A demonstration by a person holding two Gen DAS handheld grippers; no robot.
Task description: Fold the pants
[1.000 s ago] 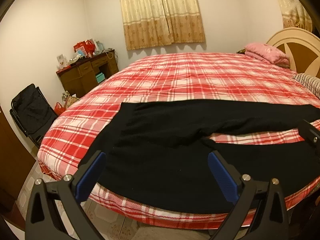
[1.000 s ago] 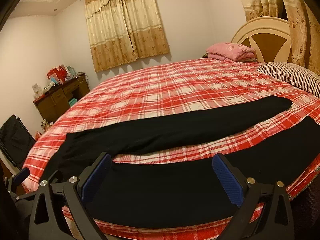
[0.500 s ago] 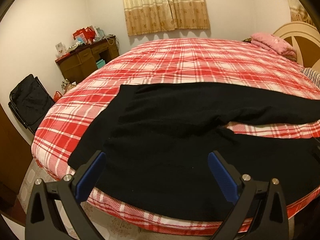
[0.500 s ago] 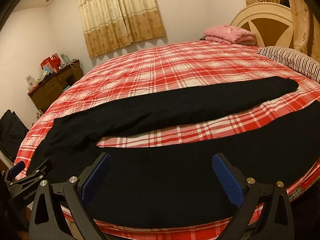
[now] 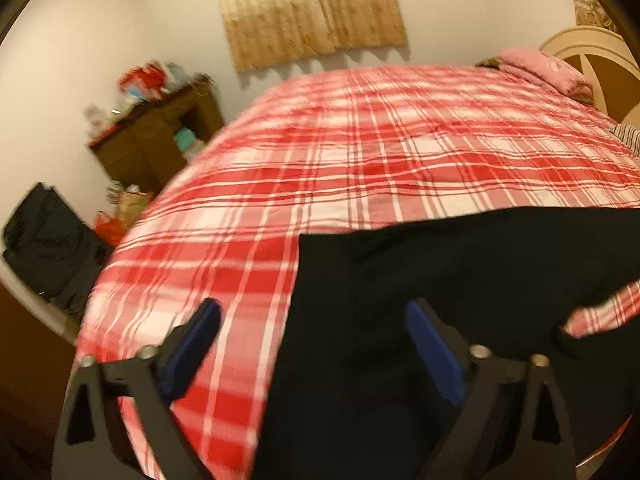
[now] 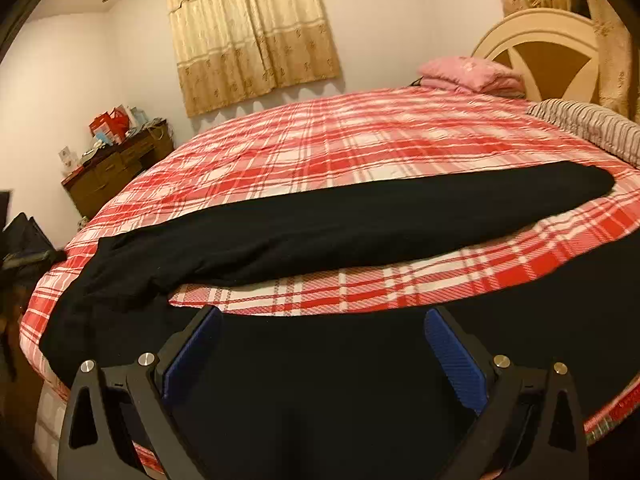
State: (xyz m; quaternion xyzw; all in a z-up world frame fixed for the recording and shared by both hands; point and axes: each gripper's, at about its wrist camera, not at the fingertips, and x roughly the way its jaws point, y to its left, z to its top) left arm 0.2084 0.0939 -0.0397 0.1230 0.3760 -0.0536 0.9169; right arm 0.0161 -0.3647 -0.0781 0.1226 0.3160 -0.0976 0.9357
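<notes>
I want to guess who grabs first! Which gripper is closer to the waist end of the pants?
Left. The left gripper straddles the waist edge of the pants; the right gripper sits over the near leg.

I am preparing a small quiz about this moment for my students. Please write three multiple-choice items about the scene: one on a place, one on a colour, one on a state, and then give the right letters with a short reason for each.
1. Where do the pants lie?
A. on the bed
B. on the floor
C. over the chair

2. What colour are the pants?
A. pink
B. black
C. striped grey

3. How do the two grippers stand?
A. both shut on the pants
B. one open, one shut
C. both open, holding nothing

Answers:
1 A: the pants are spread flat across the red plaid bedspread, the legs apart, with plaid showing between them.
2 B: the cloth is plain black against the red and white checks.
3 C: the left gripper and the right gripper both show their blue pads wide apart, with no cloth pinched between them.
</notes>
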